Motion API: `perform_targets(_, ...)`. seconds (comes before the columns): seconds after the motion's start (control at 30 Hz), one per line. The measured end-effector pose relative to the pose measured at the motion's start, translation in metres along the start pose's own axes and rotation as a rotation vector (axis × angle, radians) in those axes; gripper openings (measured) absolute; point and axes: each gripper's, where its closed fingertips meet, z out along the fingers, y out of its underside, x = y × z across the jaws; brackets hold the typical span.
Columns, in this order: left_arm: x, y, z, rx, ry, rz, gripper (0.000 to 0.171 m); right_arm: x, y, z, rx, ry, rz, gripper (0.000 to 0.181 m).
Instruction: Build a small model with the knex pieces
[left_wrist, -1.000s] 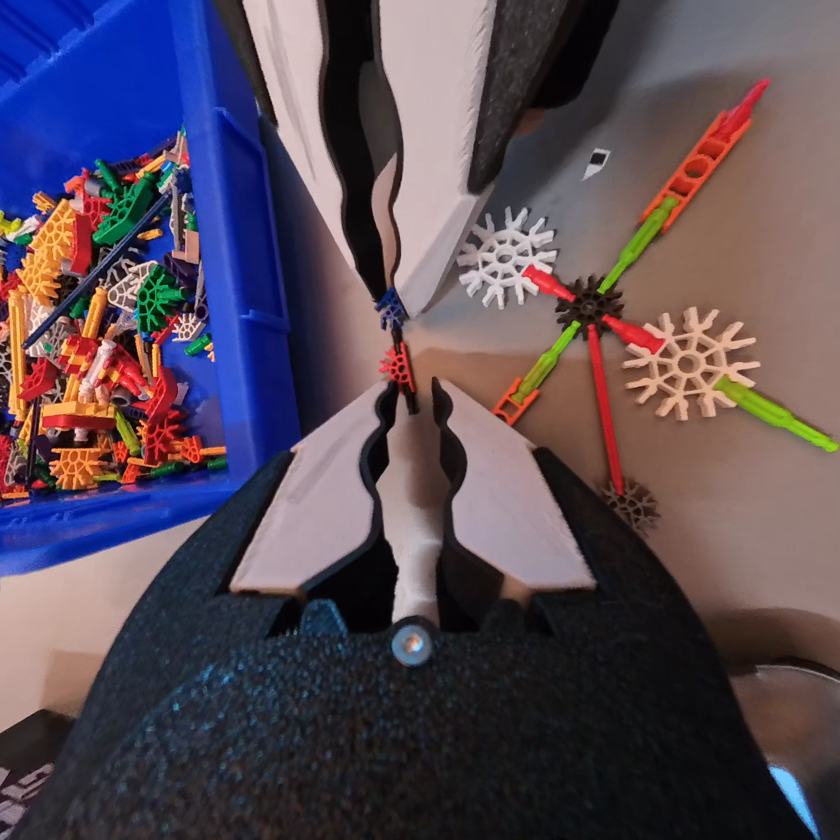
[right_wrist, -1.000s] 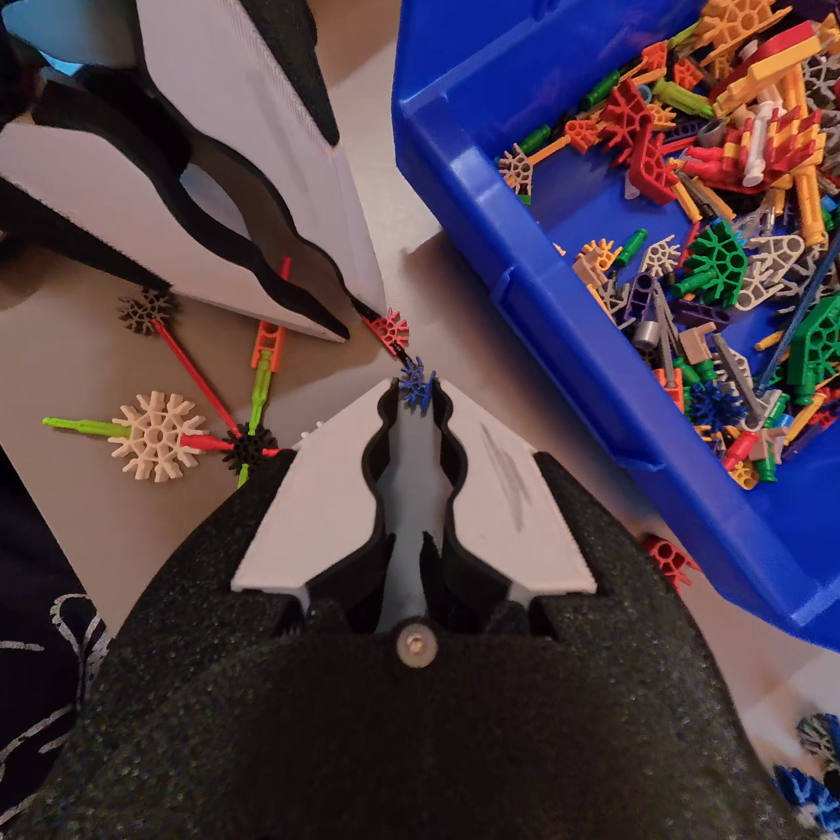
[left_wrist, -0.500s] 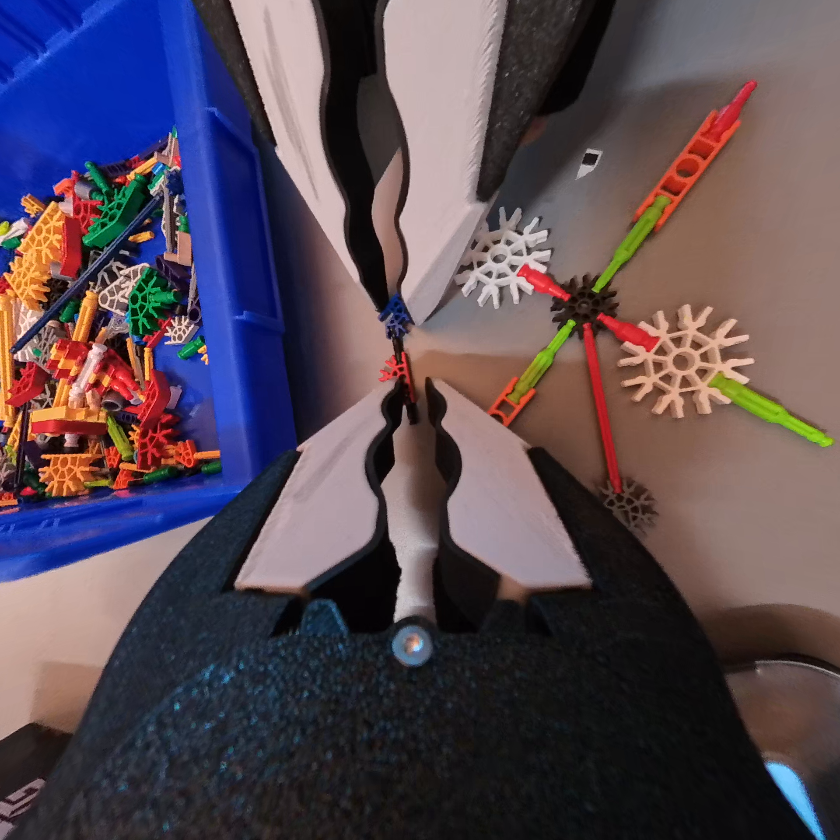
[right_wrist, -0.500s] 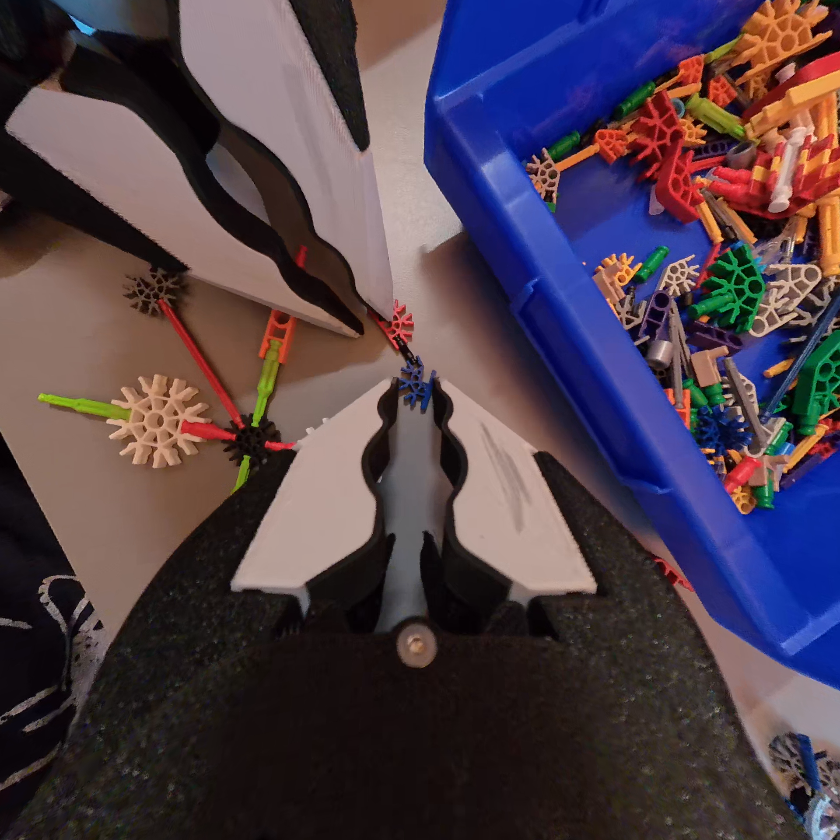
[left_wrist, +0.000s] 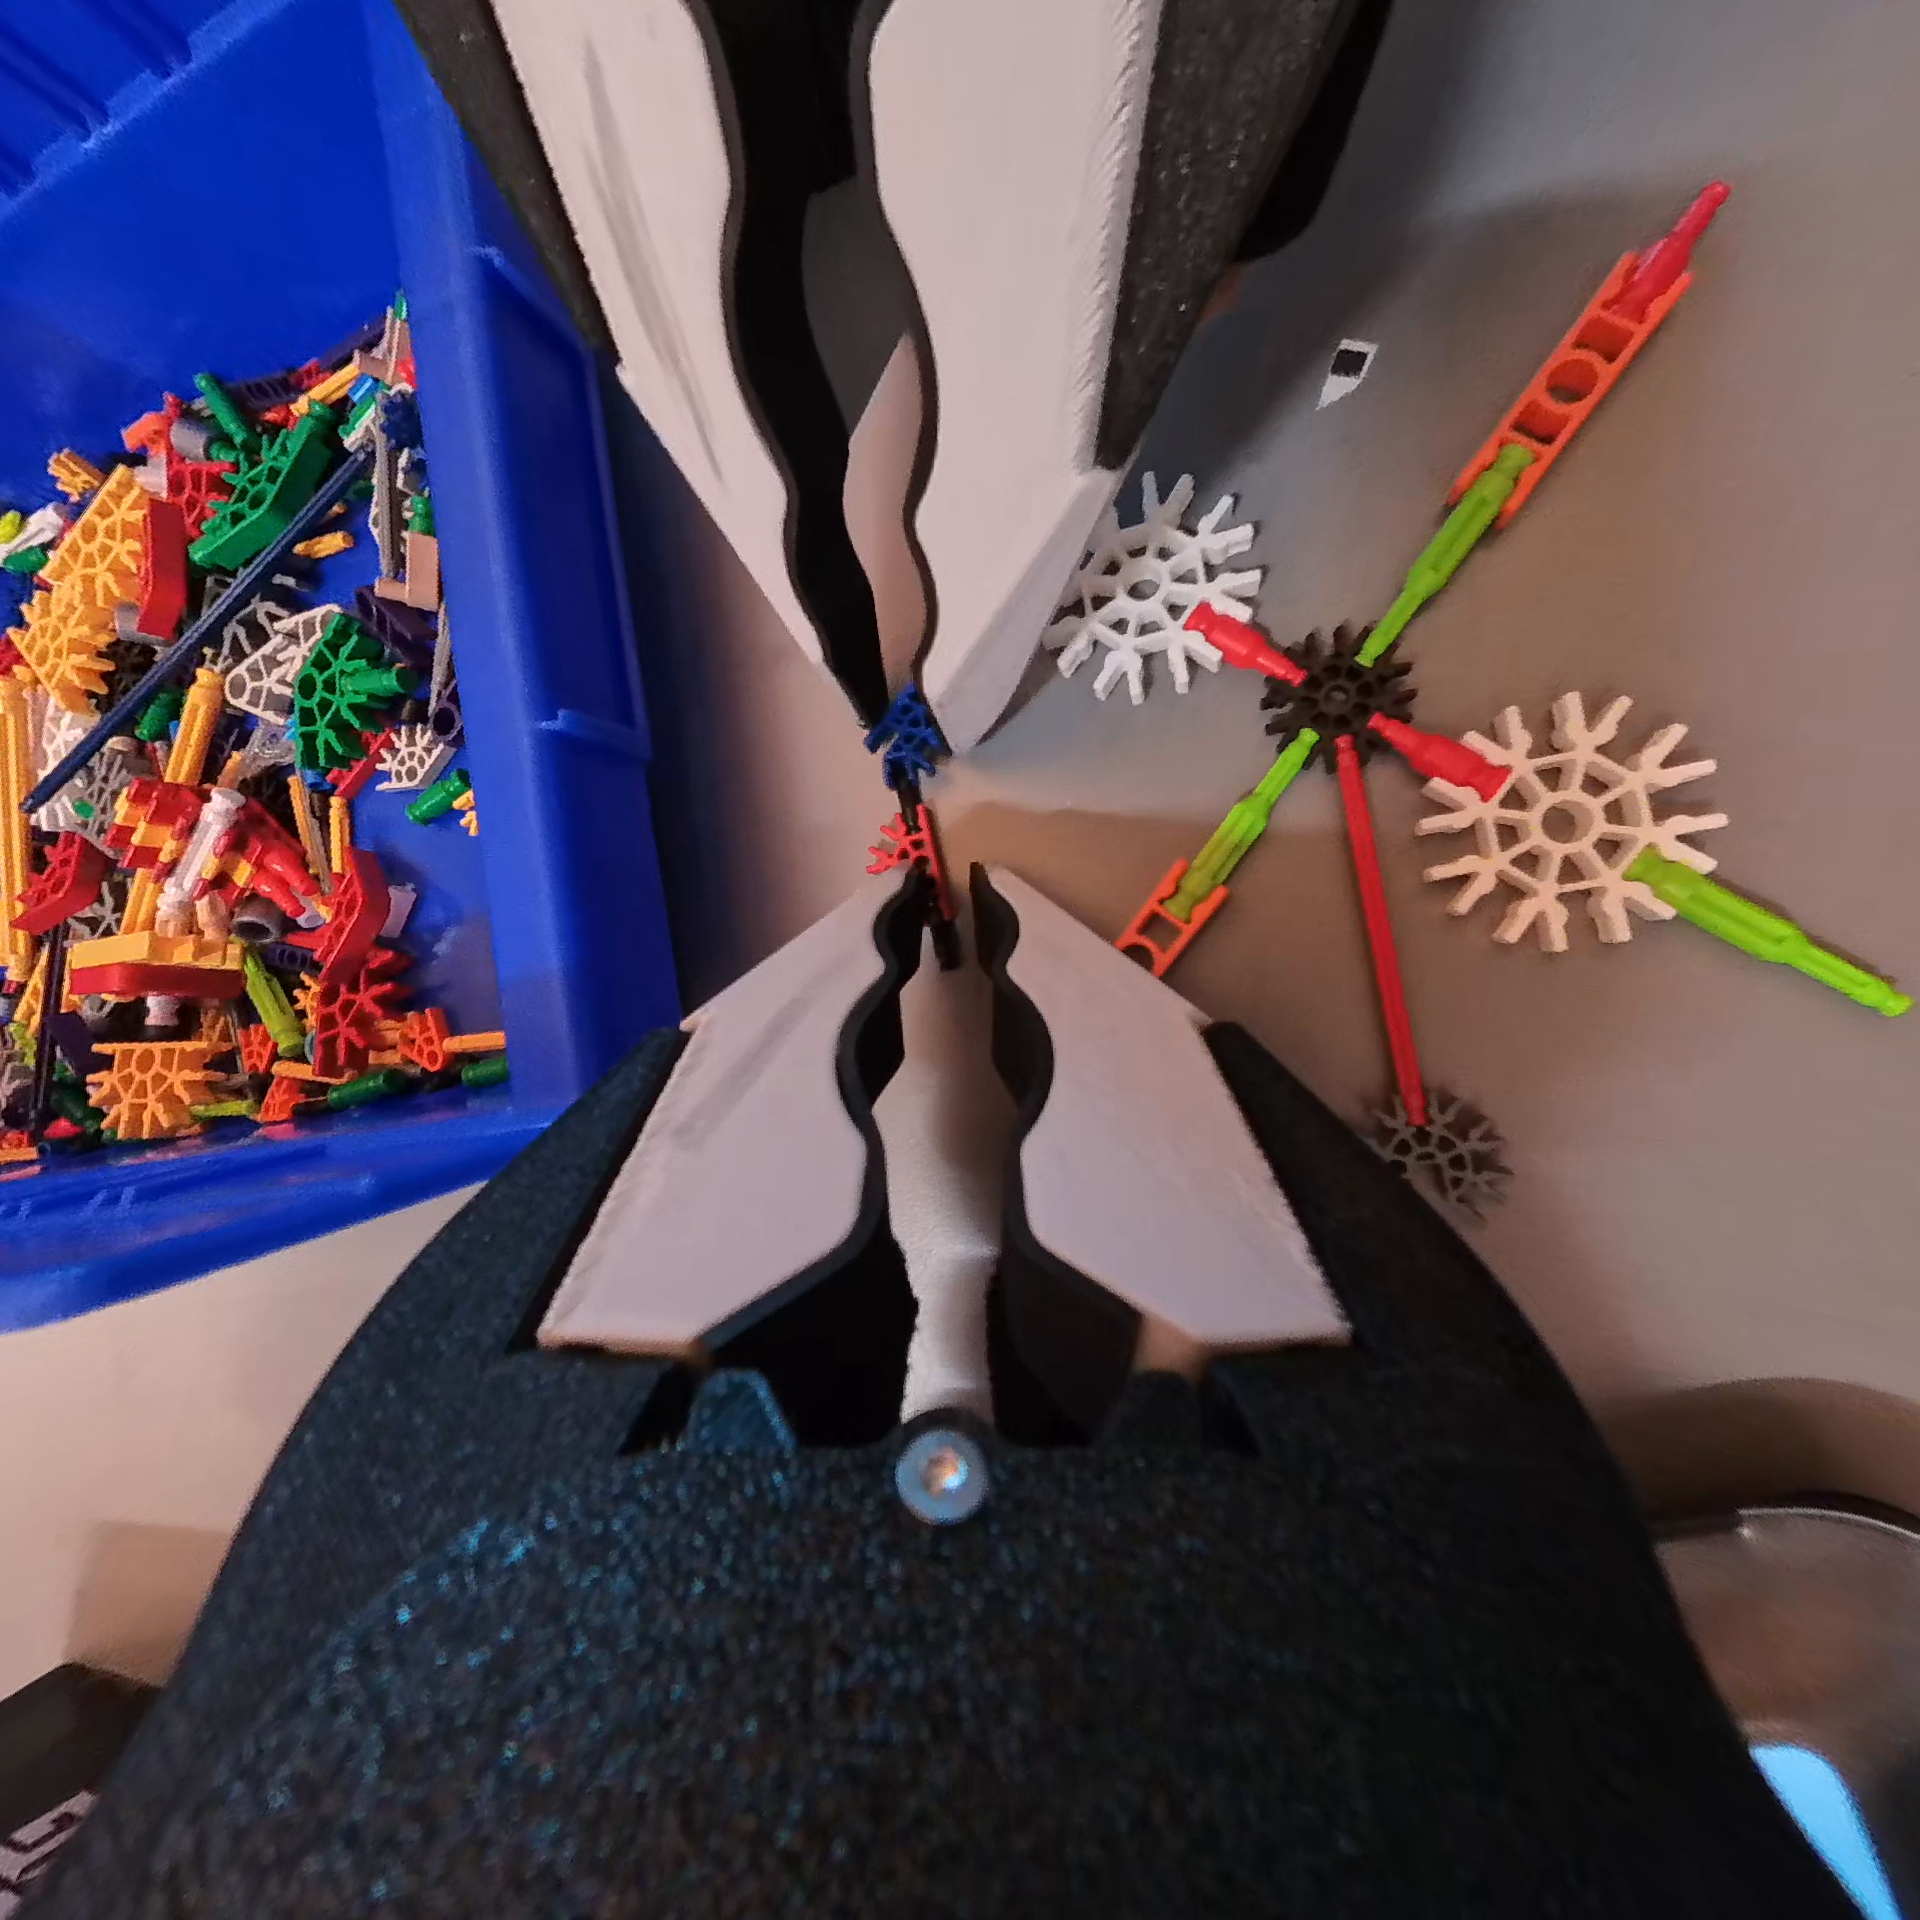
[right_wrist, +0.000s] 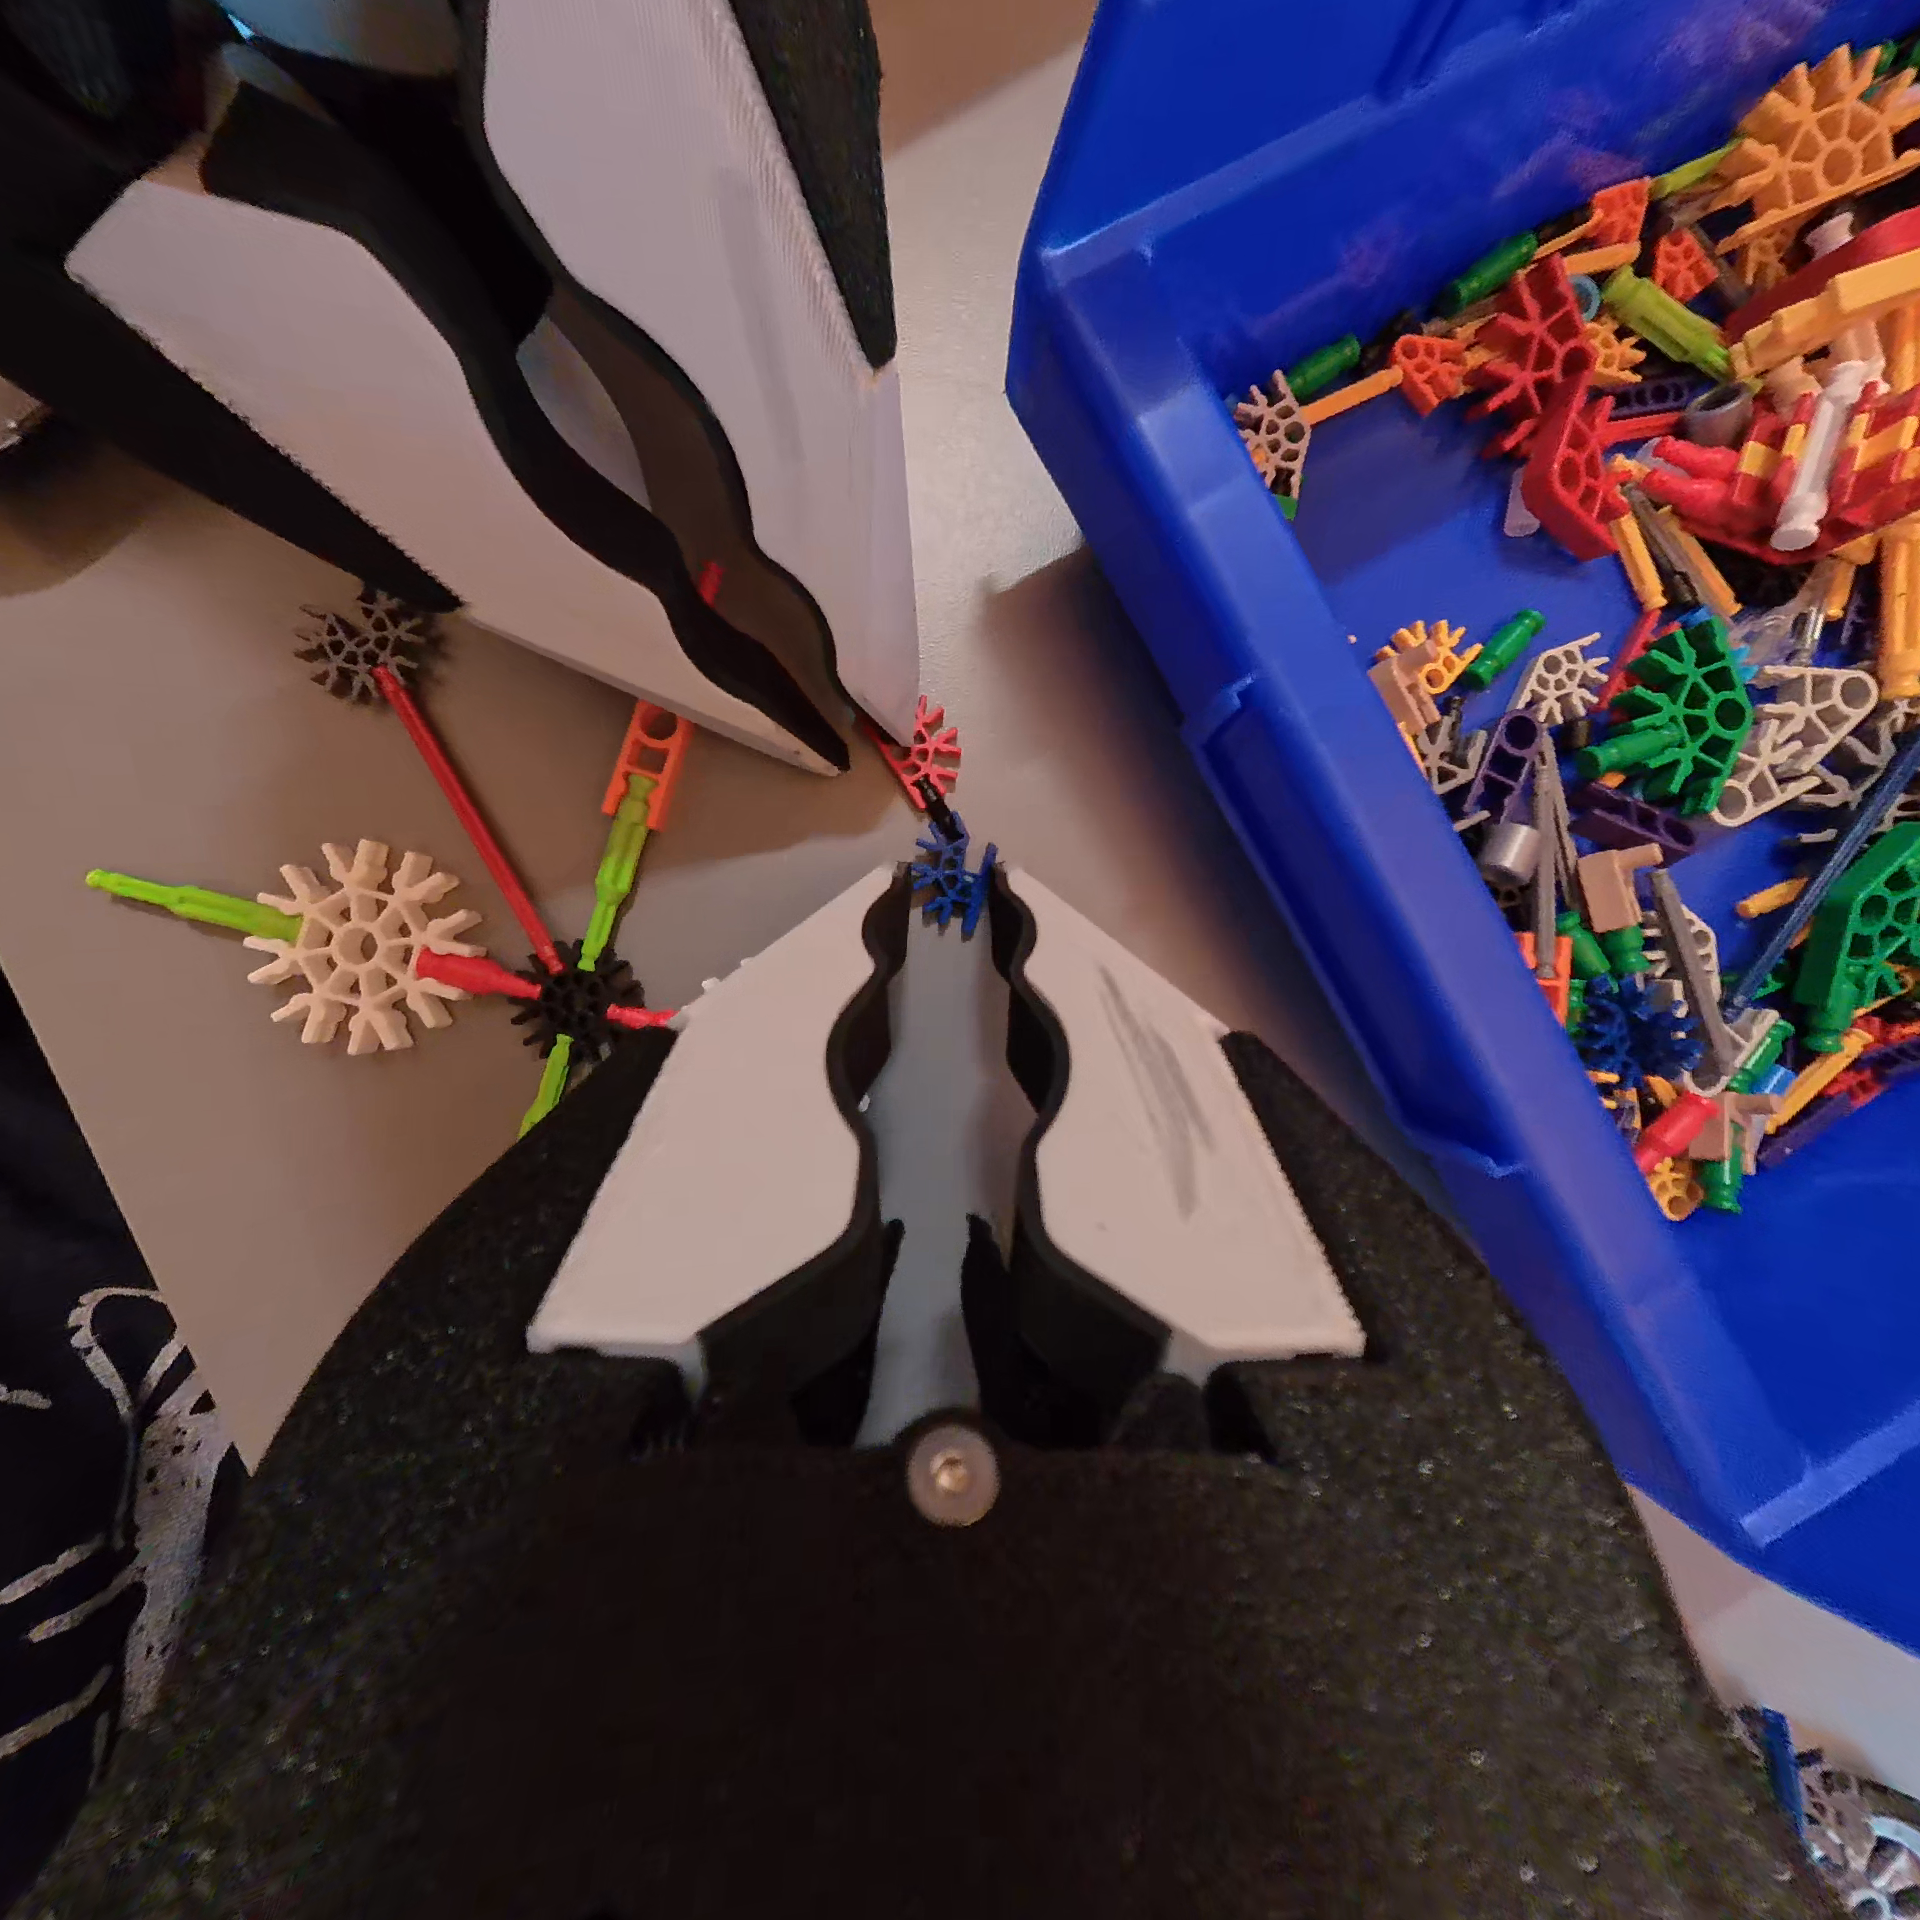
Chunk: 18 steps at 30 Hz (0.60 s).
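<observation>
My left gripper (left_wrist: 943, 888) is shut on a small red connector (left_wrist: 904, 842) with a short black rod (left_wrist: 940, 920). My right gripper (right_wrist: 951, 883) is shut on a small blue connector (right_wrist: 951, 881). The two grippers meet tip to tip above the table. The black rod (right_wrist: 940, 808) runs from the red connector (right_wrist: 928, 750) to the blue one, which also shows in the left wrist view (left_wrist: 906, 740). The right gripper (left_wrist: 902, 707) comes in from the top of the left wrist view. The left gripper (right_wrist: 868, 732) comes in from the top left of the right wrist view.
A blue bin (left_wrist: 561, 623) full of mixed building pieces stands beside the grippers and also shows in the right wrist view (right_wrist: 1299, 831). A flat assembly around a black hub (left_wrist: 1338, 691) with red and green rods and white snowflake connectors lies on the beige table (left_wrist: 1662, 1195). My left and right fingertips are right by each other.
The blue connector has moved closer to the red one along the black rod. The right gripper has shifted a little away from the bin. Both grips are unchanged.
</observation>
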Motion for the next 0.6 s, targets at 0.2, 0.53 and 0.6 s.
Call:
perform_targets(0.2, 0.0, 0.0, 0.0, 0.0, -0.002, 0.004, 0.008, 0.002, 0.0, -0.002, 0.008, 0.006, 0.002, 0.02)
perform_targets(0.53, 0.0, 0.0, 0.0, -0.007, 0.001, 0.012, 0.008, 0.006, -0.014, -0.01, 0.075, 0.018, -0.031, 0.0)
perform_targets(0.6, 0.0, 0.0, 0.0, -0.008, -0.001, 0.013, 0.008, 0.005, -0.012, -0.006, 0.062, 0.009, -0.034, 0.0)
